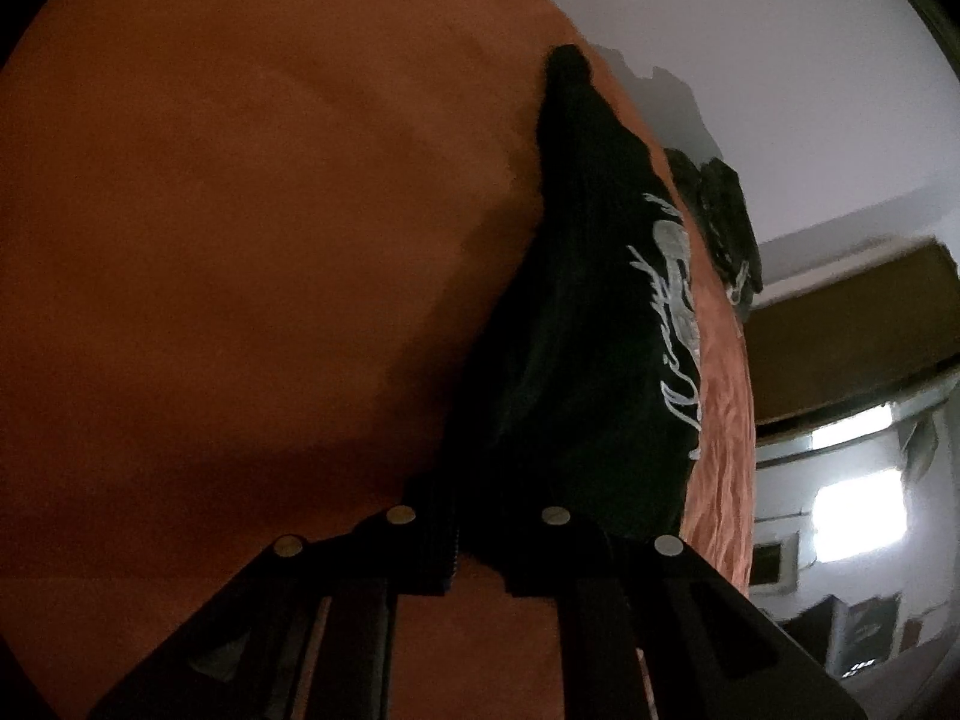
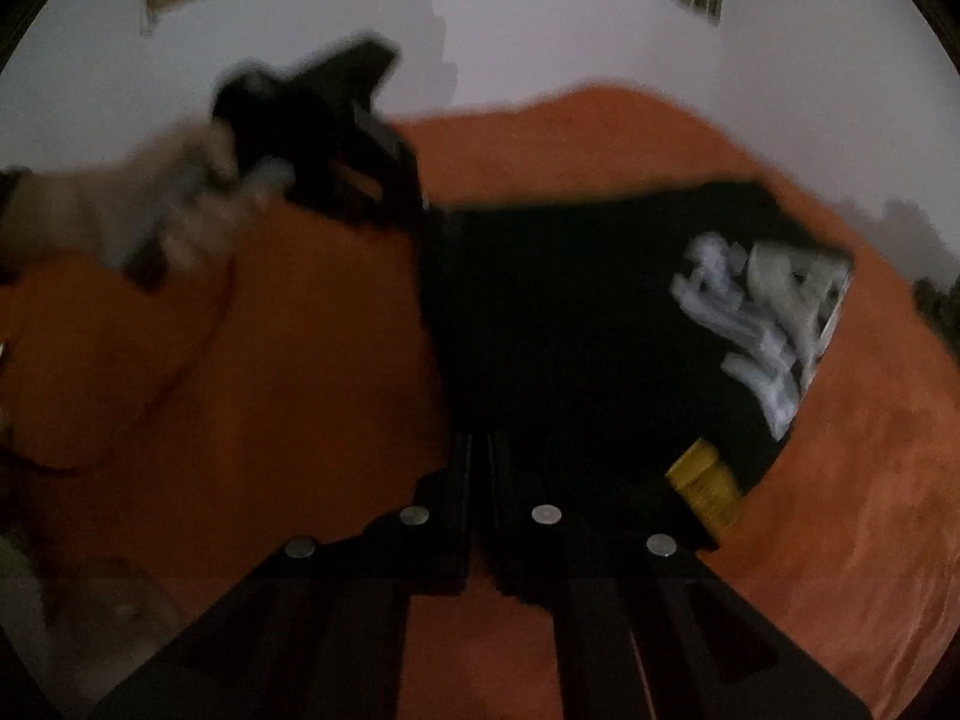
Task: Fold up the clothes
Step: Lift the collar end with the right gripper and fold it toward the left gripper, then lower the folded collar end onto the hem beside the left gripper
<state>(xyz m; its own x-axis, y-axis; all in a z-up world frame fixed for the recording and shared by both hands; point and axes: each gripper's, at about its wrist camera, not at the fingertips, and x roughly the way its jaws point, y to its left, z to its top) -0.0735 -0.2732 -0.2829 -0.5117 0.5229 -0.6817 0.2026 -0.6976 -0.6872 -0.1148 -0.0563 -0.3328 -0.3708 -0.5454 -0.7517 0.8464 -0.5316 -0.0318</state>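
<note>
While both tools pinch black cloth, the fold is only part made.
Left gripper point(image 1: 474, 546): clenched on the black shirt's point(image 1: 576, 360) near edge.
Right gripper point(image 2: 480, 516): jaws closed on the same shirt's near hem.
Shirt: lying on the orange bedcover point(image 1: 240, 240), white print to the right, yellow tag point(image 2: 705, 486) showing.
Done: shirt narrowed.
Left: final fold, then the dark pile point(image 1: 723, 222) farther off, I judge.

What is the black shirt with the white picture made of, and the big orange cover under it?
The black shirt with the white print looks like soft, matte knit cloth, probably cotton: it drapes and bunches where the left gripper holds it. The print looks flat, like ink. The orange bed cover looks like matte, slightly fuzzy fabric, wrinkled near its edge; which fibre, I cannot tell.
</note>
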